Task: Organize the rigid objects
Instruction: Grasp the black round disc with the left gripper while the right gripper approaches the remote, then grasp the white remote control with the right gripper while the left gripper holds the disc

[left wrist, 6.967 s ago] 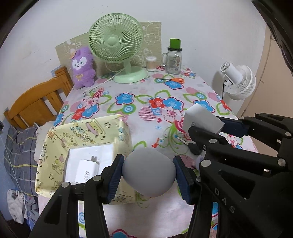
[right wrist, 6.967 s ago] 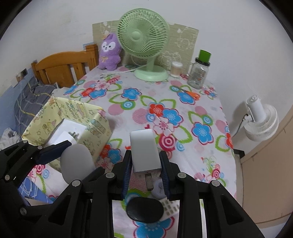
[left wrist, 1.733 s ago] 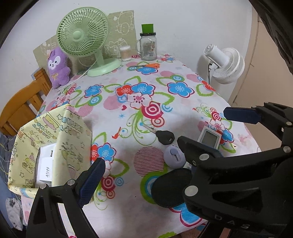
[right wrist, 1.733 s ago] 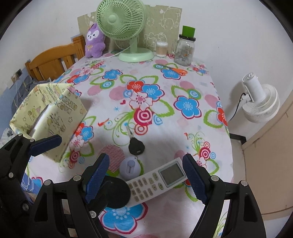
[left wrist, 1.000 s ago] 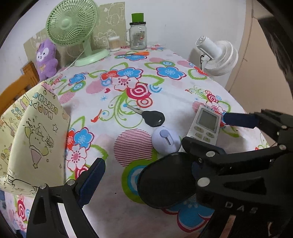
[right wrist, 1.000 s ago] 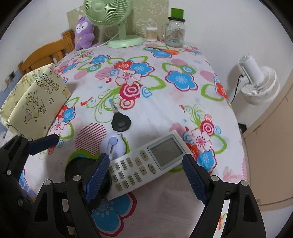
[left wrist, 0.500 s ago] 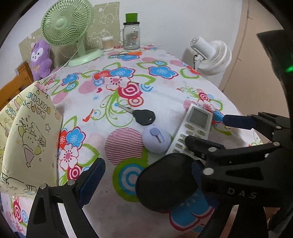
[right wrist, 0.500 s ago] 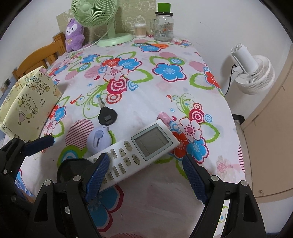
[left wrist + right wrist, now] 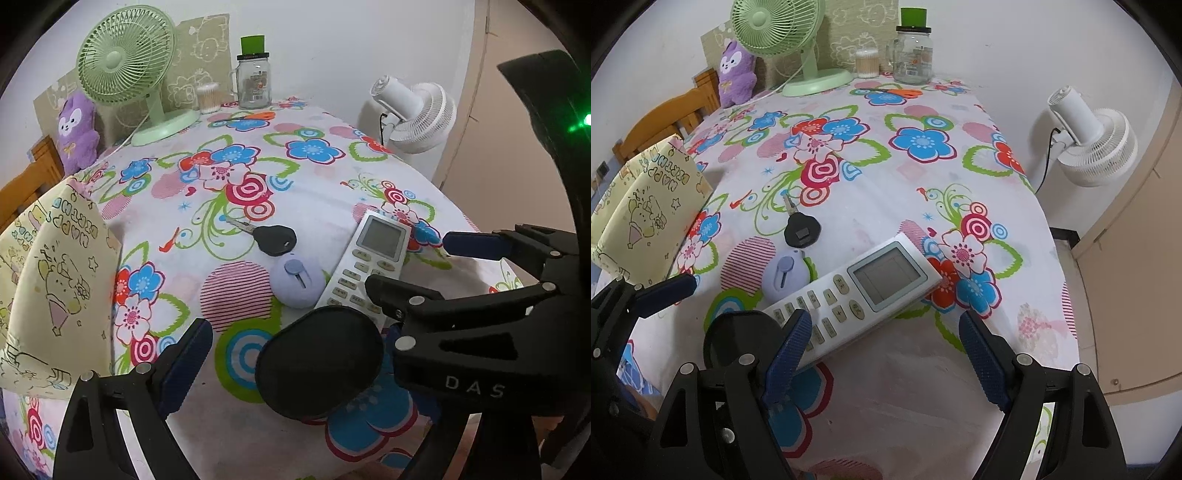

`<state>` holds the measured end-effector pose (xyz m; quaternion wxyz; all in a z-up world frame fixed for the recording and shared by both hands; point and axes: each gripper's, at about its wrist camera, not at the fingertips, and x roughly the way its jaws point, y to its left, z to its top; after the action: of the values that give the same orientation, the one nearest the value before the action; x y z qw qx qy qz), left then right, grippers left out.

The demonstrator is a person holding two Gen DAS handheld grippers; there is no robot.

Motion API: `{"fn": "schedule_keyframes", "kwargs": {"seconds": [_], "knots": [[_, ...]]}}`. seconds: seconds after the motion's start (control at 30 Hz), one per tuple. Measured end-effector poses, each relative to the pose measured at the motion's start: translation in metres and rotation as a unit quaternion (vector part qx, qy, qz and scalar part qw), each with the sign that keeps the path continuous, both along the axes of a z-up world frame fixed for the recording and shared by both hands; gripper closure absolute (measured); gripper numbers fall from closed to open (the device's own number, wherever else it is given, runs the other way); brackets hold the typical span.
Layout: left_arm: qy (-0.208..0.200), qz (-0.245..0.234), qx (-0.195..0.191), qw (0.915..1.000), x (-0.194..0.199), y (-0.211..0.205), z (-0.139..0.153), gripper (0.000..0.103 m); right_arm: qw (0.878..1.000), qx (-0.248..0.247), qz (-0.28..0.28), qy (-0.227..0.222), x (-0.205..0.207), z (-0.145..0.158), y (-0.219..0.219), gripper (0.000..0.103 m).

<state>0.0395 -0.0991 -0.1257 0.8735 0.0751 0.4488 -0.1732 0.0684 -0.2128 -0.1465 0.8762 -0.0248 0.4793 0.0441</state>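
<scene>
A white remote control point(image 9: 864, 291) lies on the flowered tablecloth near the front edge; it also shows in the left wrist view point(image 9: 369, 258). Beside it lie a lilac round gadget point(image 9: 297, 280), a black key point(image 9: 273, 238) and a flat black oval object point(image 9: 319, 360). My left gripper point(image 9: 295, 354) is open, its jaws on either side of the black oval. My right gripper point(image 9: 886, 350) is open just above the remote's near end, which lies between its jaws. A yellow patterned box point(image 9: 48, 280) stands at the left.
A green desk fan point(image 9: 125, 62), a purple plush point(image 9: 77, 133), a glass jar with a green lid point(image 9: 253, 77) and a cotton swab tub point(image 9: 208, 98) stand at the back. A white floor fan point(image 9: 1089, 144) stands off the table's right. A wooden chair point(image 9: 676, 110) is at the left.
Earlier, the left gripper held a grey oval object and the right a white charger; both are open now. In the last second both grippers moved closer to the items near the front edge.
</scene>
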Motion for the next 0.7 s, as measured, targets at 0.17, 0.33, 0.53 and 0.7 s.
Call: {"fn": "schedule_keyframes", "kwargs": {"seconds": [0.17,0.33,0.53,0.7], "knots": [[0.017,-0.005,-0.007,0.9998,0.001,-0.003,-0.011,0.021,1.000,0.004,0.002,-0.001,-0.002,-0.003,0.002,0.019],[0.031,-0.018,-0.016,0.9992,0.000,-0.005,-0.016,0.030,1.000,0.008,-0.002,0.002,0.000,-0.003,0.003,0.019],[0.021,-0.010,-0.006,0.9997,0.003,0.004,-0.013,0.030,1.000,0.009,-0.010,0.005,0.004,-0.003,0.011,0.019],[0.016,0.005,-0.006,0.9998,0.005,0.020,-0.007,0.030,0.999,0.012,-0.036,0.016,0.009,-0.002,0.021,0.019]]}}
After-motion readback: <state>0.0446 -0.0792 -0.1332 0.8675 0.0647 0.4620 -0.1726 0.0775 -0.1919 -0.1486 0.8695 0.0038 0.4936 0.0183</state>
